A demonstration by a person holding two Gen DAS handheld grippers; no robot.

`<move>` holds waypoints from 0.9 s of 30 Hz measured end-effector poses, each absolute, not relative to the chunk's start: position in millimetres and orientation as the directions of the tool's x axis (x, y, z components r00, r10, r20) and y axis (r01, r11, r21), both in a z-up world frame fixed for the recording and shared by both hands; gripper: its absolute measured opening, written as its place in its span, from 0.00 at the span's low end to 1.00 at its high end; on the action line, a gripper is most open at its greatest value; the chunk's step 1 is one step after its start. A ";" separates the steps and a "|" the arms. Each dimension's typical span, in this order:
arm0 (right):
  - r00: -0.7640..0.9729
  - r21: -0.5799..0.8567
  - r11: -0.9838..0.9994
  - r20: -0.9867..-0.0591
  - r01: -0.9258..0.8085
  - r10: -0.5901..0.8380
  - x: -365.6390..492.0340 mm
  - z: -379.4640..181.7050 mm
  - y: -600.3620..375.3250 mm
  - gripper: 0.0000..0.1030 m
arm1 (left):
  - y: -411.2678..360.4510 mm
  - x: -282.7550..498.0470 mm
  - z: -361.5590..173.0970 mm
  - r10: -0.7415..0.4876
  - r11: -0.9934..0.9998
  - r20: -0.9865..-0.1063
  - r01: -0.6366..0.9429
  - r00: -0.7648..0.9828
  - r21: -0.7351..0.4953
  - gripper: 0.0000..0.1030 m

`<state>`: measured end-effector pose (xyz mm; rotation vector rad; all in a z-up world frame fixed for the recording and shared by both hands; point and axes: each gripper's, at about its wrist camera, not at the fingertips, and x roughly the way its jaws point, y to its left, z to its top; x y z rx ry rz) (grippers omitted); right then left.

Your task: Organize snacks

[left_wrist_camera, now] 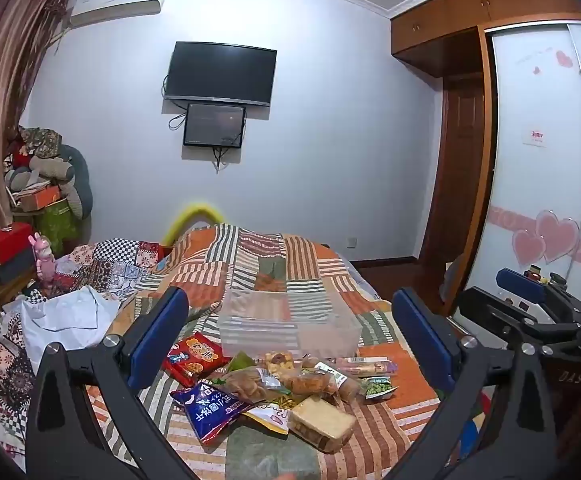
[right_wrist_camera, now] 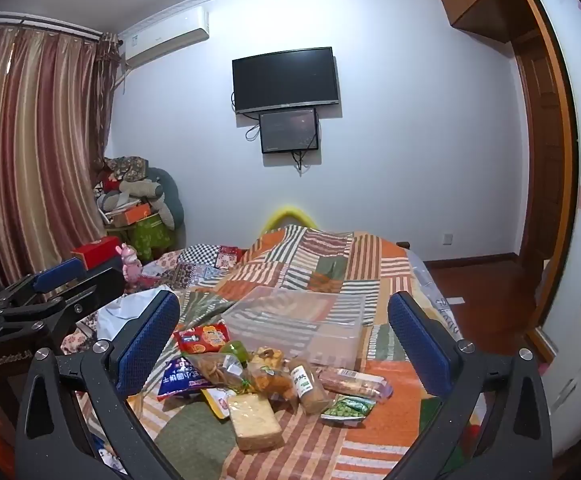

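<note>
Two grippers, both hovering over the bed point(left_wrist_camera: 330, 272) with fingers spread wide and nothing between them. The landmark here is the clear plastic bin point(left_wrist_camera: 290, 320), sitting empty on the quilt just behind the snack pile.

Going left to right relative to that bin: the left gripper point(left_wrist_camera: 290, 340) is out at its front-left, then the red cookie packet point(left_wrist_camera: 195, 357) sits at the bin's front-left corner, with the blue packet point(left_wrist_camera: 206, 406) nearer the camera than that. In front of the bin's middle is a jumble of clear bags of fried snacks point(left_wrist_camera: 250, 384), and nearest the camera, the pale wrapped cake block point(right_wrist_camera: 253, 420). Toward the bin's front-right are the long pink-wrapped roll point(right_wrist_camera: 354, 382) and the green pea packet point(right_wrist_camera: 348, 408). The right gripper point(right_wrist_camera: 282, 344) is off to the bin's right.

I'd start with stuff at the edge of the pile, like the pea packet or the cake block, since they're not buried. Come in low, pinch across the short side, lift clear before swinging over the bin rim. The middle bags overlap, hard to tell how many there are, so leave those for last.
</note>
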<state>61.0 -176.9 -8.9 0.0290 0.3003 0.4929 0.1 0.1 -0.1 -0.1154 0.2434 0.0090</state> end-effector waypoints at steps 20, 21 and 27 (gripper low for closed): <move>0.837 0.104 0.880 -0.272 -0.464 0.474 61.3 -11.5 -177.4 1.00 | 3.0 1.7 -2.0 0.002 0.993 -0.241 -0.030 0.971 -0.110 1.00; 0.838 0.104 0.880 -0.273 -0.463 0.473 61.6 -8.5 -176.7 1.00 | 2.9 1.8 -2.2 0.002 0.993 -0.241 -0.030 0.970 -0.111 1.00; 0.838 0.105 0.879 -0.270 -0.465 0.475 61.9 -6.4 -177.0 1.00 | 2.0 3.3 -4.3 0.003 0.994 -0.244 -0.030 0.970 -0.109 1.00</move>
